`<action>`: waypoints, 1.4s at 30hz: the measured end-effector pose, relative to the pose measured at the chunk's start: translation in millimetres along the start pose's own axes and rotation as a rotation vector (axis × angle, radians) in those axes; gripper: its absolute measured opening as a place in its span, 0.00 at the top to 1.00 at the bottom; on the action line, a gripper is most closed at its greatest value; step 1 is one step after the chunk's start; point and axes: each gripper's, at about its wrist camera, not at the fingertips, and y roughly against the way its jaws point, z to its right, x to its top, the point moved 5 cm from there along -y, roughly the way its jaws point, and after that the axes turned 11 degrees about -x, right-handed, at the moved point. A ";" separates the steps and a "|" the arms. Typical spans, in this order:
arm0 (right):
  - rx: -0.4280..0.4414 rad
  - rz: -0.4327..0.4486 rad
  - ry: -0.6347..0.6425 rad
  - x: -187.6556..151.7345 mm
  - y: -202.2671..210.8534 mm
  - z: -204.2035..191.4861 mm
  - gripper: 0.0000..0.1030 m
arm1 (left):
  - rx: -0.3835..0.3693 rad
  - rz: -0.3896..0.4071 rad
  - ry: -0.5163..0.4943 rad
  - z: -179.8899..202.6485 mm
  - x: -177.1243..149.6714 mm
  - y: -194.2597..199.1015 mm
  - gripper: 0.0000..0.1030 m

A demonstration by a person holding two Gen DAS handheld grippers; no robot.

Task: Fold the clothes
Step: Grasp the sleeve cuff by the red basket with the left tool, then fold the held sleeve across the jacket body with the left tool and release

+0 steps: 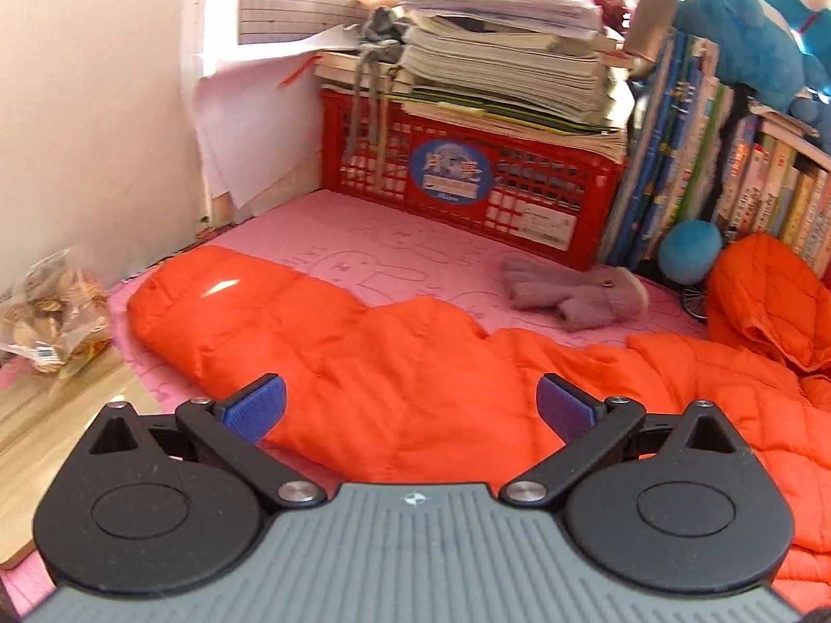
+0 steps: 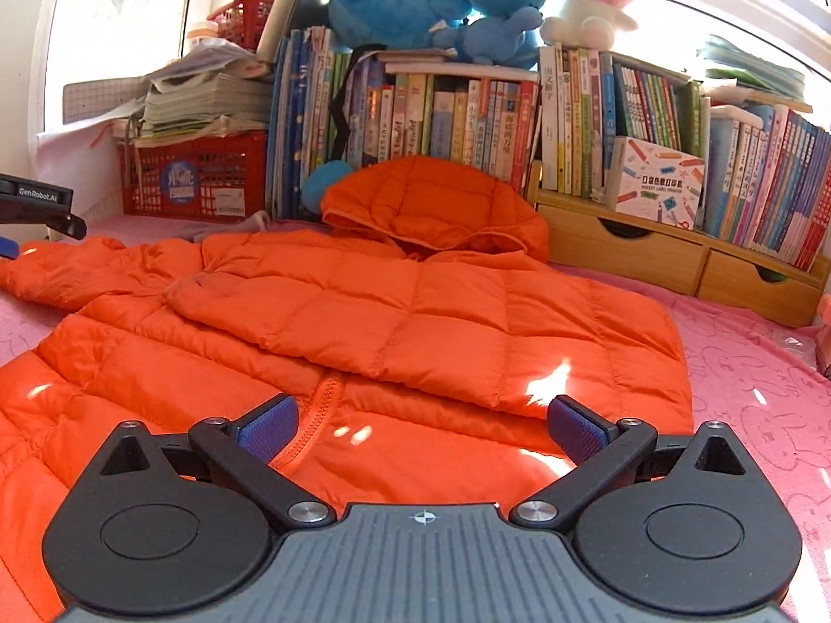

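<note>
An orange quilted hooded jacket (image 2: 394, 311) lies on a pink mat (image 2: 753, 389). Its right sleeve is folded across the body; its hood (image 2: 431, 207) rests against the books. In the left wrist view the other sleeve (image 1: 291, 332) stretches out to the left on the mat (image 1: 363, 249). My left gripper (image 1: 410, 405) is open and empty, just above that sleeve; part of it also shows at the left edge of the right wrist view (image 2: 36, 207). My right gripper (image 2: 423, 428) is open and empty over the jacket's lower front by the zipper.
A red plastic crate (image 1: 467, 181) with stacked papers stands at the back. Rows of books (image 2: 519, 119) and a wooden drawer shelf (image 2: 675, 265) line the back right. A mauve mitten (image 1: 571, 293) lies on the mat. A bag of snacks (image 1: 52, 316) sits left.
</note>
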 end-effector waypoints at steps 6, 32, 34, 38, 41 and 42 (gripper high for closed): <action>0.006 -0.035 0.039 -8.8 -6.0 -8.5 0.00 | 0.211 -0.046 0.068 -46.9 5.6 -22.1 0.00; 0.062 -0.137 -0.063 -15.1 -20.1 3.0 0.00 | -0.180 0.111 0.050 49.3 26.3 -11.0 0.92; 0.064 -0.138 -0.066 -15.0 -20.4 3.3 0.00 | -0.243 0.134 -0.004 75.3 26.3 2.8 0.92; 0.072 -0.143 -0.085 -15.3 -20.9 5.4 0.00 | -0.377 0.139 -0.144 133.8 15.3 27.5 0.92; 0.070 -0.143 -0.120 -15.6 -21.0 10.2 0.00 | -0.464 0.096 -0.275 176.7 -9.1 36.9 0.91; 0.069 -0.142 -0.141 -15.8 -20.8 13.4 0.00 | -0.488 0.067 -0.322 188.5 -19.6 37.1 0.90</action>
